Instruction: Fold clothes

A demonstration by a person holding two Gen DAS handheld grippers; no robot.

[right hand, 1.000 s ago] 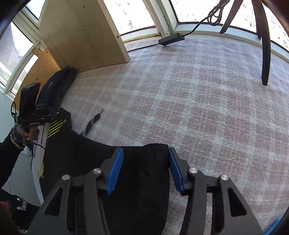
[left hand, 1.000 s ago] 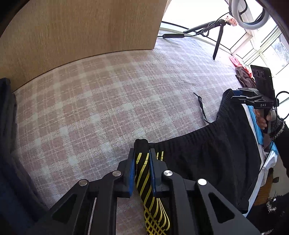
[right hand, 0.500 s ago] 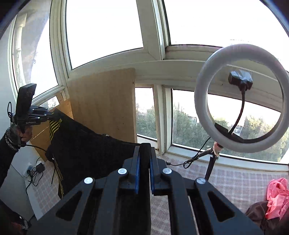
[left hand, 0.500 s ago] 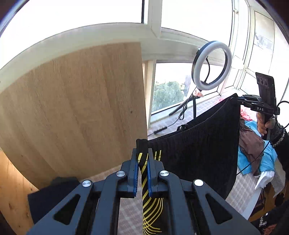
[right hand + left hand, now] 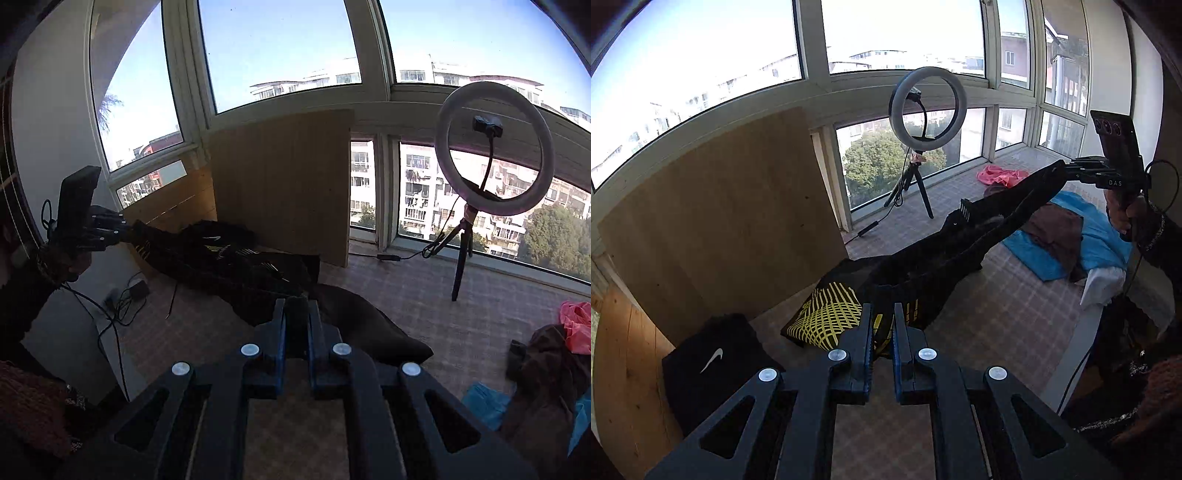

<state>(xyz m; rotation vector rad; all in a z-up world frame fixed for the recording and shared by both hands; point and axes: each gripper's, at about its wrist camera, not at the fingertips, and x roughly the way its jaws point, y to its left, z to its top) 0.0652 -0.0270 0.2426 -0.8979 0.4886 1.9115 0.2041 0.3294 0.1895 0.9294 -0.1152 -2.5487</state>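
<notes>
Left gripper (image 5: pixel 880 325): jaws closed on one end of the shorts' waistband, black cloth with yellow lines pinched between the blue pads.
Right gripper (image 5: pixel 296 317): jaws closed on the other end of the waistband, dark cloth filling the narrow gap between the pads.
Shorts (image 5: pixel 945 254): black, held off the surface, stretched in a sagging band from one pair of jaws to the other; a yellow grid print hangs just ahead of the left jaws, and the legs droop until the cloth touches the surface.
Surface (image 5: pixel 1004 314): pale checked cover, below and ahead of both pairs of jaws.
Black garment (image 5: pixel 713 362): folded, white swoosh on top, lying left of the left jaws, beside the wooden board.
Hand (image 5: pixel 1123 214): the person's right hand on the grip of the right gripper, far right of the left jaws; a dark sleeve runs behind it.
Clothes pile (image 5: pixel 1056 232): a brown piece on blue cloth, right of the left jaws, beyond the stretched shorts.
Pink cloth (image 5: pixel 999 174): further off, near the window.
Wooden board (image 5: pixel 720 206): upright, ahead and left of the left jaws.
Ring light (image 5: pixel 928 104): on a small tripod, far ahead, before the window.
</notes>
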